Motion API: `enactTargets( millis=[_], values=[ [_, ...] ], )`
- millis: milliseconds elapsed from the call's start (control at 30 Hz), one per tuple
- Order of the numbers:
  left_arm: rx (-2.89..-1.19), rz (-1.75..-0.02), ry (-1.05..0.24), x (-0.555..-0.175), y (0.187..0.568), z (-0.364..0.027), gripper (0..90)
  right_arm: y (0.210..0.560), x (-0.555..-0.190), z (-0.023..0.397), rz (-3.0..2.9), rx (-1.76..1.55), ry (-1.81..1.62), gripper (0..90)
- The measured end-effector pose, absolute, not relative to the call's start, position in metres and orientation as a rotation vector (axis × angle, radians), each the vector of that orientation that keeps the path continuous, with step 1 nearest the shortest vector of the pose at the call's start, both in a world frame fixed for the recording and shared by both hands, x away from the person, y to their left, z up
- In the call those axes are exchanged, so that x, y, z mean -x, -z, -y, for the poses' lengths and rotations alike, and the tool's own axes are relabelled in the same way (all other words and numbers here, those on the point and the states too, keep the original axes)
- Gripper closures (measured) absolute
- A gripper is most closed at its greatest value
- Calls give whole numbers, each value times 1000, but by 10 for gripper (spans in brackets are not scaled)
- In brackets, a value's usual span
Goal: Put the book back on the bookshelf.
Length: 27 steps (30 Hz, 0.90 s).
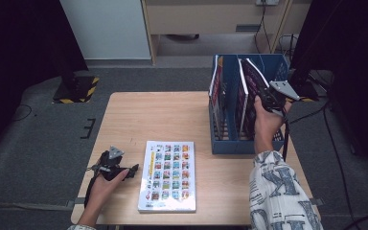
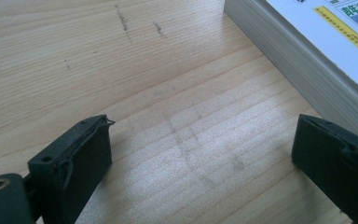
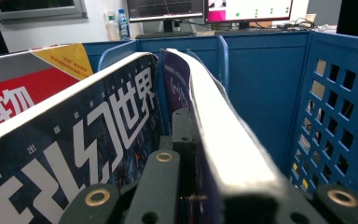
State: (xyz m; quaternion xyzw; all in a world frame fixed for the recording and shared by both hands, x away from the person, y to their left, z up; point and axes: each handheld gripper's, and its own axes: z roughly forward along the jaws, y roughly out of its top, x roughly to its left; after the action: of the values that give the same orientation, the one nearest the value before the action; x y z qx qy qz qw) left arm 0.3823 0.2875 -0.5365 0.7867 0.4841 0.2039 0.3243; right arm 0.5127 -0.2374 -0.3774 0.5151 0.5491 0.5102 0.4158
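1. My right claw hides the lower part of the magazine it grips.
2. The book beside my left claw runs off the picture's edge.
3. The rack hides the magazines' lower edges.

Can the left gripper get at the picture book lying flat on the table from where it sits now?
Probably yes. The left gripper rests on the table with its jaws open toward the book, and bare wood lies between them. The book lies flat, so getting a jaw under its edge may be awkward.
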Motion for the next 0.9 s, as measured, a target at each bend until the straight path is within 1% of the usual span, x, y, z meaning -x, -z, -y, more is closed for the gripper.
enactTargets(
  millis=[900],
  values=[
    [-2064, -1271, -534, -382, 536, -288, 36, 384, -515, 235, -1375, -1275, -1281, 838]
  ],
)
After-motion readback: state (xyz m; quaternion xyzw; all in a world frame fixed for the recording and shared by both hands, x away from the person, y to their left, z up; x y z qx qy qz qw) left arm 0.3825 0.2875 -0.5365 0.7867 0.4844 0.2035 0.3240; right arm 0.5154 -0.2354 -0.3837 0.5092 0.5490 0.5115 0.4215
